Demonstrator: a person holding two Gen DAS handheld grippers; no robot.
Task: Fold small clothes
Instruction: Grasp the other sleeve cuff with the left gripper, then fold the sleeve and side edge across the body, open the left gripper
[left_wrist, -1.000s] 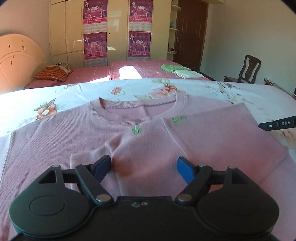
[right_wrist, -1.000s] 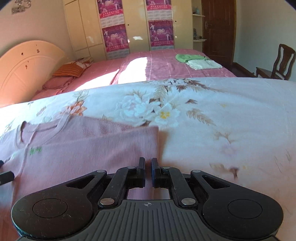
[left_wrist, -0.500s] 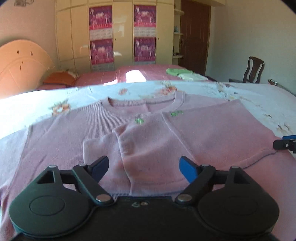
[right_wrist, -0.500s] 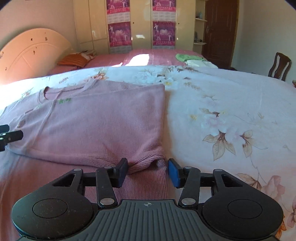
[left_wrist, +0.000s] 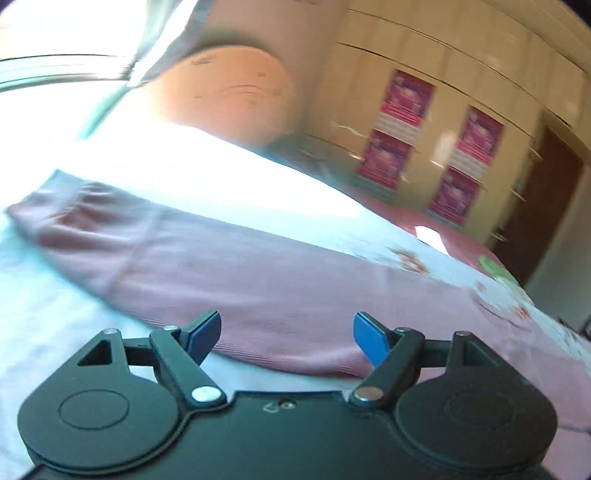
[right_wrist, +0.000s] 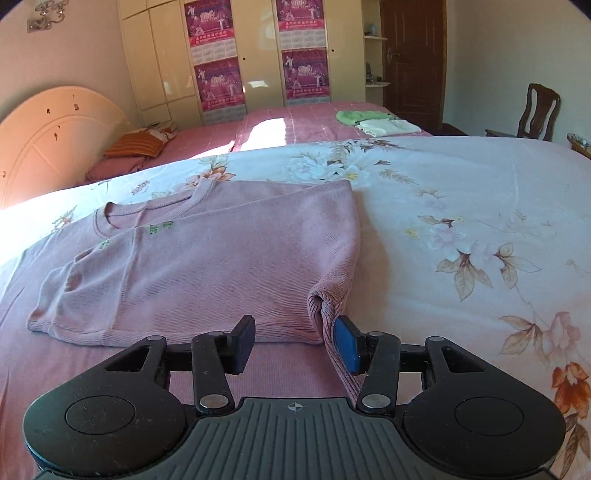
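**Pink sweater on floral bedspread: partly folded, both grippers released**

On the floral bedspread (right_wrist: 461, 192), the pink sweater (right_wrist: 221, 258) lies flat with its neckline toward the far side and its hem toward the near side. Its right portion is folded over the body, forming a straight fold edge that runs near to far. In the left wrist view, which is blurred and tilted, one sleeve (left_wrist: 221, 266) extends lengthwise, cuff end toward the left.

The right gripper (right_wrist: 295, 339) sits at the near right corner of the fold; its fingers stand apart, and the blue pad (right_wrist: 345, 347) touches a ribbed strip of fabric. The left gripper (left_wrist: 286, 334) is over the sleeve, fingers wide apart, holding nothing.
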